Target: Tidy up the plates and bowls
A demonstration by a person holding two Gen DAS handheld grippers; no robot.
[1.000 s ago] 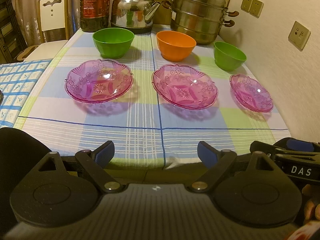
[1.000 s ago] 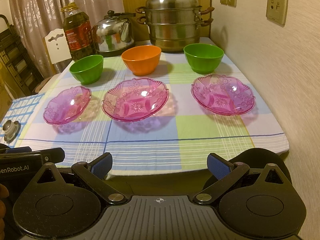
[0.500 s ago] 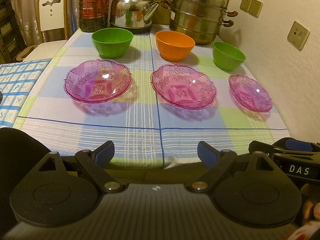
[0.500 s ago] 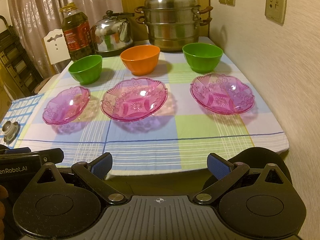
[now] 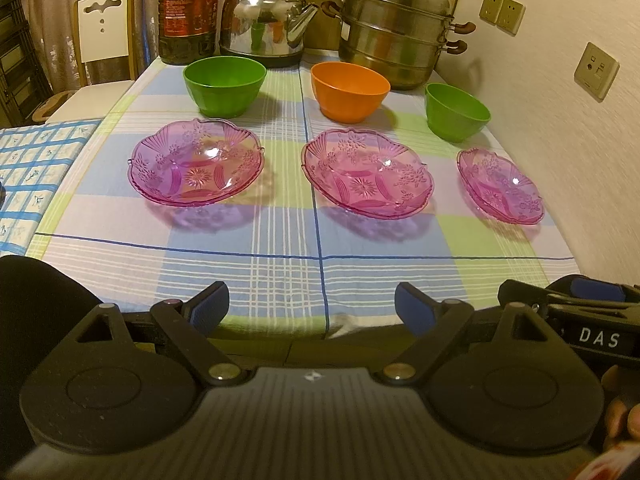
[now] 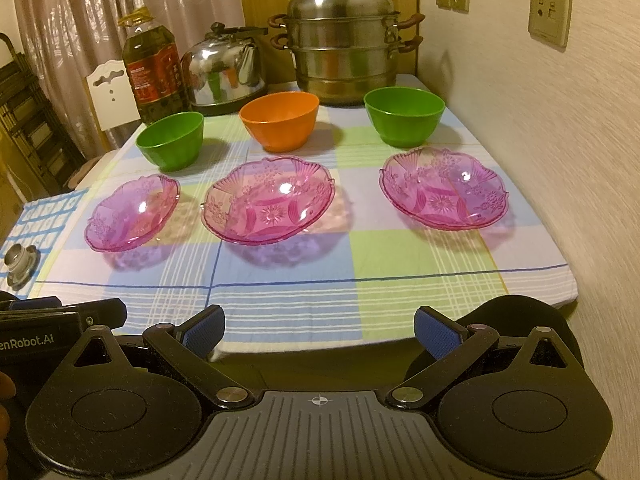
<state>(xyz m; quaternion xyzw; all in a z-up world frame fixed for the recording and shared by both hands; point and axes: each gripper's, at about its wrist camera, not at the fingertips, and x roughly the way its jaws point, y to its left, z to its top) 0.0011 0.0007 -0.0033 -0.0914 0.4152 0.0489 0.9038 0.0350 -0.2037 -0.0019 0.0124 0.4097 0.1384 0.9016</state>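
— Since the plates and bowls lie just as they did a second ago, has anything changed at all?

— Hardly. Both views have drifted a touch, nothing more. The three pink plates sit in a row ahead of the grippers: the left pink plate [image 5: 196, 162], the middle pink plate [image 5: 366, 174] and the right pink plate [image 6: 444, 190], each apart from its neighbours. Beyond them, further from the fingers, stand the left green bowl [image 5: 224, 86], the orange bowl [image 5: 350, 90] and the right green bowl [image 6: 404, 120], also apart.

— So what does that mean for the job?

— Judging by the layout, no stacking has begun; every piece is single and untouched.

— And the grippers?

— The left gripper [image 5: 312, 312] has its jaws spread wide and grips nothing; its blue pads hang over the near edge of the checked tablecloth [image 5: 288, 240], well short of the plates. The right gripper [image 6: 320, 332] is likewise wide apart and empty, just beside the left one, at the same near edge.

— Anything behind the bowls?

— An oil bottle [image 6: 154, 68], a kettle [image 5: 264, 20] and a steamer pot [image 6: 342, 44], at the far end by the wall.
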